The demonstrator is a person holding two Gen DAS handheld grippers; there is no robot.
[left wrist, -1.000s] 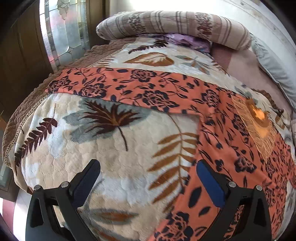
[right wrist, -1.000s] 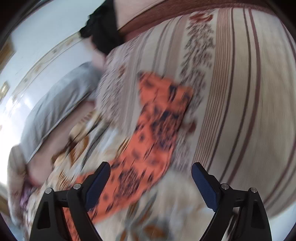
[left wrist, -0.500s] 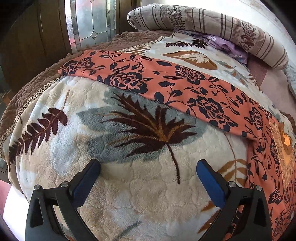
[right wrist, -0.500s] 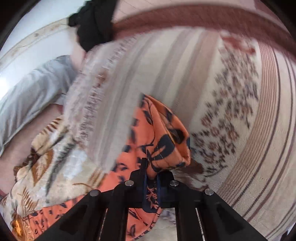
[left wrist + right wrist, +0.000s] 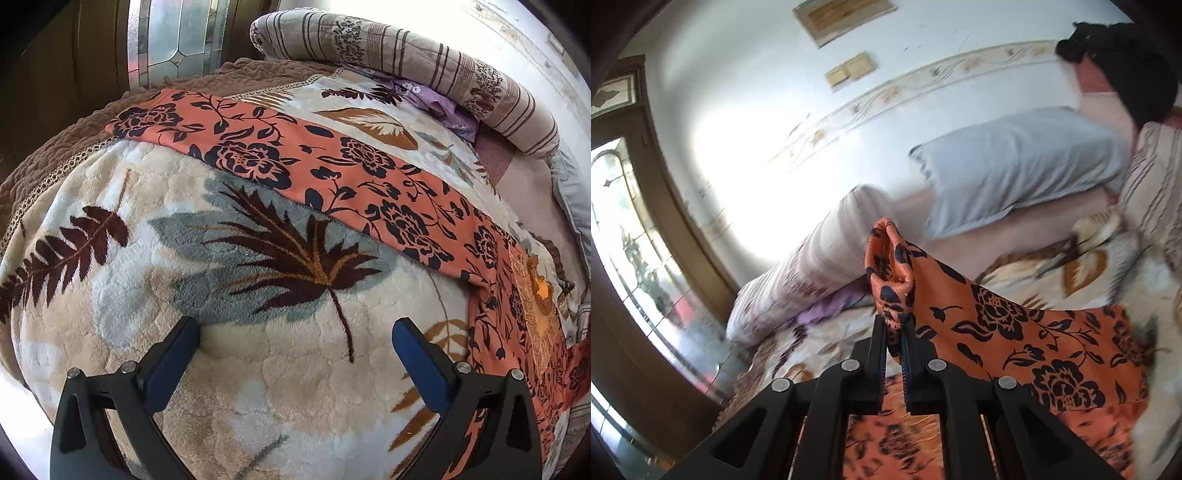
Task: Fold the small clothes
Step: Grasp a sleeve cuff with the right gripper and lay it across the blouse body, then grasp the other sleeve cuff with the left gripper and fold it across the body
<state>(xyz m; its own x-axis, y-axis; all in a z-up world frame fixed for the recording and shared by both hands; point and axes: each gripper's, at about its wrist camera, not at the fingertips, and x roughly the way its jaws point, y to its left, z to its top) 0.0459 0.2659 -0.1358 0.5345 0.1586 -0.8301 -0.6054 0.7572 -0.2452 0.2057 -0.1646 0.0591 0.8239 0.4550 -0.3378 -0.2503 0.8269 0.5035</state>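
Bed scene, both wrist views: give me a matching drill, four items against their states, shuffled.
Items:
1 right gripper
2 left gripper
3 grey pillow
4 purple cloth

States:
A tucked under the striped bolster
B open, nothing between the fingers
C shut on the orange floral garment
D against the wall

Pairs: 1-C, 2-B, 3-D, 4-A

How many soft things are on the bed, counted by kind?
Orange floral garment: 1
Leaf-print blanket: 1
Striped rolled quilt: 1
Grey pillow: 1
Purple cloth: 1
Black cloth: 1
Total: 6
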